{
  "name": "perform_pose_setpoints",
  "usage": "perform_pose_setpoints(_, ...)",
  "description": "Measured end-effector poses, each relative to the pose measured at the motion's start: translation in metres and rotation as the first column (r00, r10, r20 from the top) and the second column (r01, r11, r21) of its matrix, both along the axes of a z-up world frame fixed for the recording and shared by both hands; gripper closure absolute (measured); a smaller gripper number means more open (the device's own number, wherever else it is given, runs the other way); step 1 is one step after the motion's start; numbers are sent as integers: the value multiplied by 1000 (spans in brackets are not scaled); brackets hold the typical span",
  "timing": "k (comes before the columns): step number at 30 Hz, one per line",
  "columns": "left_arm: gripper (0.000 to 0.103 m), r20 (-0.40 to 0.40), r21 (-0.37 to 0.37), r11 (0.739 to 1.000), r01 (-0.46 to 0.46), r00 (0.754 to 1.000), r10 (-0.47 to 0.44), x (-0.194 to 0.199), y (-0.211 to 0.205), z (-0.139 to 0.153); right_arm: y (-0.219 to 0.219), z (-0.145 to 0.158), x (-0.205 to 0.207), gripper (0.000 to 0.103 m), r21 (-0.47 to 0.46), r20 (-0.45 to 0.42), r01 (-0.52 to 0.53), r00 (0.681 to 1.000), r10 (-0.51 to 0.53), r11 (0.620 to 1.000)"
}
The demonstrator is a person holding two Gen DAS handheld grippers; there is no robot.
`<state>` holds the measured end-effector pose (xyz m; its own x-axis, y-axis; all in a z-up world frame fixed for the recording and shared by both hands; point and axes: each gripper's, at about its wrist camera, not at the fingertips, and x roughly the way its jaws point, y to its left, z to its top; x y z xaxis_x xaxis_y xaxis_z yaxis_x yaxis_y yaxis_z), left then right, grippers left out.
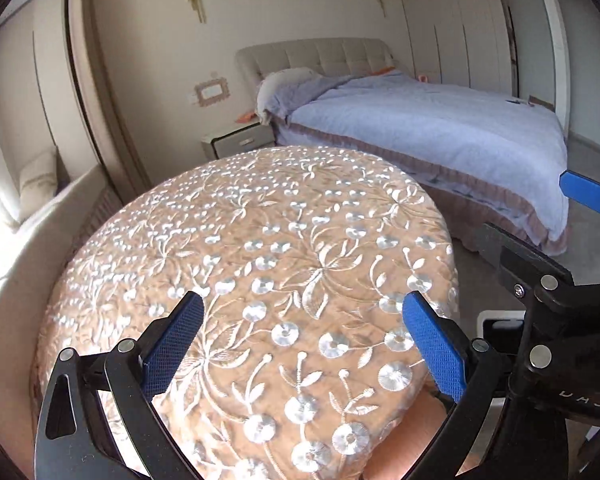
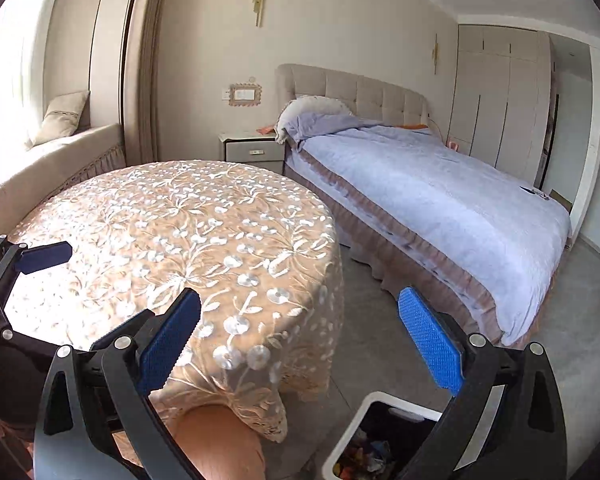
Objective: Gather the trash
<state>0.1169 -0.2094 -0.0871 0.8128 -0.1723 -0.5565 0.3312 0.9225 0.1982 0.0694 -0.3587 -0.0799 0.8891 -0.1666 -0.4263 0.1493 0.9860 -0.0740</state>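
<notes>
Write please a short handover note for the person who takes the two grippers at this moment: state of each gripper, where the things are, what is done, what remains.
Left gripper: open, empty, above the round table's embroidered cloth.
Right gripper: open, empty, past the table's right edge, over the floor and above the bin.
White trash bin: on the floor right of the table, near the bed; it holds mixed scraps.
Done: no trash shows on the tabletop; collected pieces seem to be in the bin.
Left: probably little. Check the floor and the table parts outside both views before stopping.

Round table [image 2: 260, 364], embroidered floral tablecloth [image 2: 172, 224] draped over it
</notes>
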Motion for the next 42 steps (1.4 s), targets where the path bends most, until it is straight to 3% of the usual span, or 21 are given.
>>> perform_pose_setpoints(4, 5, 4, -60, 991, -116, 993, 116, 1, 45, 7, 41, 12, 8, 4, 11, 57, -6, 998, 5, 1000)
perform_pose_setpoints(9, 5, 2, -139, 952, -273, 961, 276, 0, 100, 13, 83, 20, 10, 4, 24, 103, 2, 995, -5, 1000)
perform_pose_setpoints(13, 5, 13, -161, 933, -322, 944, 328, -9, 125, 16, 104, 22, 11, 4, 74, 105, -24, 994, 16, 997)
perform_pose_setpoints(30, 5, 78, -187, 892, -411, 899, 430, -48, 143, 28, 117, 28, -25, 4, 106, 171, 9, 985, -27, 994)
perform_pose_setpoints(42, 5, 98, -215, 886, -411, 894, 438, -56, 142, 36, 110, 29, -31, 4, 108, 180, 26, 983, -45, 994)
